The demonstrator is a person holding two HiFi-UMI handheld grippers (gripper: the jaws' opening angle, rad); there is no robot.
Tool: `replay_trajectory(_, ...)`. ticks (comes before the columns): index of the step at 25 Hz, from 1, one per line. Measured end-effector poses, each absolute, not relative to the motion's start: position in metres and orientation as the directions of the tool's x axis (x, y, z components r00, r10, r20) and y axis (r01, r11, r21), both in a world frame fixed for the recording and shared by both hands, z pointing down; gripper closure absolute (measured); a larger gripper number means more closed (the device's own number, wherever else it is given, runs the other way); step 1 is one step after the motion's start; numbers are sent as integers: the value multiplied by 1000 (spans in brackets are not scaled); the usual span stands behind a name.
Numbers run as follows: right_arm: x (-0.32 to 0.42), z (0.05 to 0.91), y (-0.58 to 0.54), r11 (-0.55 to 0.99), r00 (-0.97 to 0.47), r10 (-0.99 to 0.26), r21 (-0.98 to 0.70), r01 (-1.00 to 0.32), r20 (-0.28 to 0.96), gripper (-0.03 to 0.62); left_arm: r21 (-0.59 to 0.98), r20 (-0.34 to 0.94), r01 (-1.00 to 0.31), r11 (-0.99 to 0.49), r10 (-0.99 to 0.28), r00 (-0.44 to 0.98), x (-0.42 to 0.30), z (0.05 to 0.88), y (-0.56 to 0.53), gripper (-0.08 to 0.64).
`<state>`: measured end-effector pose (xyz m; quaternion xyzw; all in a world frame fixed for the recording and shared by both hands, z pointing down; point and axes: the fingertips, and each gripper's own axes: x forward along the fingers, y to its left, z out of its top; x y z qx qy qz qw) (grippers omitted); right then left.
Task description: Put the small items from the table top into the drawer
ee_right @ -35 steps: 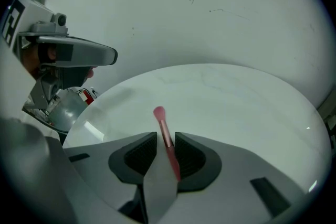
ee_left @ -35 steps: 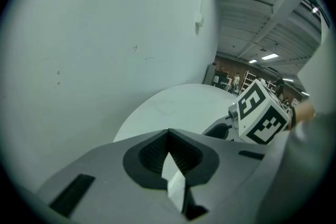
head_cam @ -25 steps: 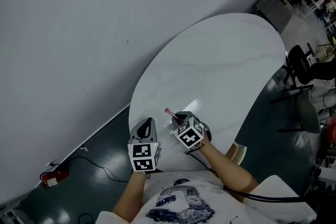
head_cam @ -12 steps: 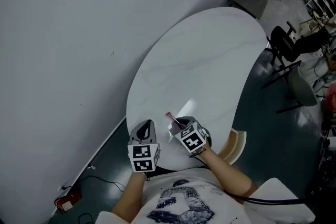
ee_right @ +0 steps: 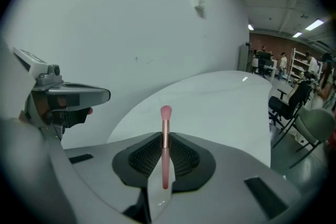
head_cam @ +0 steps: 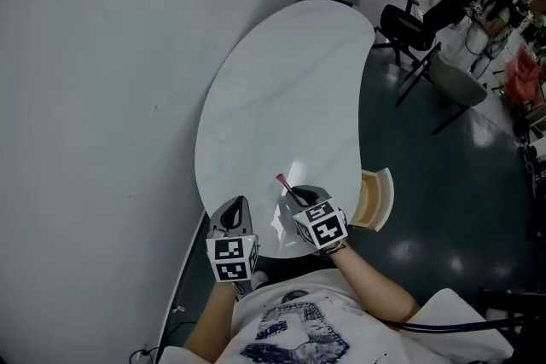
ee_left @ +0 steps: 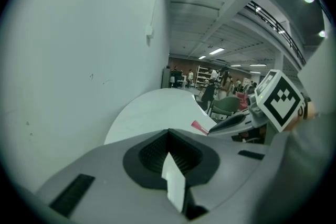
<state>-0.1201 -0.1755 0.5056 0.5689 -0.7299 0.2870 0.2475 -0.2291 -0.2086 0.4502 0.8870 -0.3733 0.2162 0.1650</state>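
My right gripper [head_cam: 294,193] is shut on a slim pink makeup brush [head_cam: 284,183] and holds it above the near end of the white oval table [head_cam: 281,89]. In the right gripper view the brush [ee_right: 166,149] stands upright between the closed jaws, with its pink head sticking out past the tips. My left gripper [head_cam: 237,205] hovers just left of it, jaws together with nothing in them. In the left gripper view [ee_left: 169,136] the brush tip [ee_left: 198,126] pokes out from the right gripper [ee_left: 231,124].
A pale wooden drawer [head_cam: 373,199] juts out from under the table's near right edge. A plain wall runs along the left. A black chair [head_cam: 409,26] and a grey one [head_cam: 461,81] stand on the dark floor beyond the table's right side.
The head view has swung, so the table now runs straight up the picture. Both grippers have risen a little at its near end. The brush stays in the right gripper.
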Motion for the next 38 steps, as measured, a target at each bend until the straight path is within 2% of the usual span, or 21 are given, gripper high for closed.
replay_trajectory(9,-138,459,-102,3,-73,-791,-116,-993,607,532,95,457,-626,-774,-525,718,-250,421,-154,537)
replay_trajectory(21,-168,425,-10,-157,59,-843,-139,-978,535,532,73,437,-502,-862,-425,793,-269,406,-79,537)
replay_trajectory(30,-135,424,54,-279,173,-829,-125,-952,532,532,96,420,-394,-914,-322,849,-228,409,-30,537)
replay_trajectory(38,-79,430,95,-318,200,-828,-143,-937,524,533,93,430,-395,-914,-321,844,-180,413,-3,537)
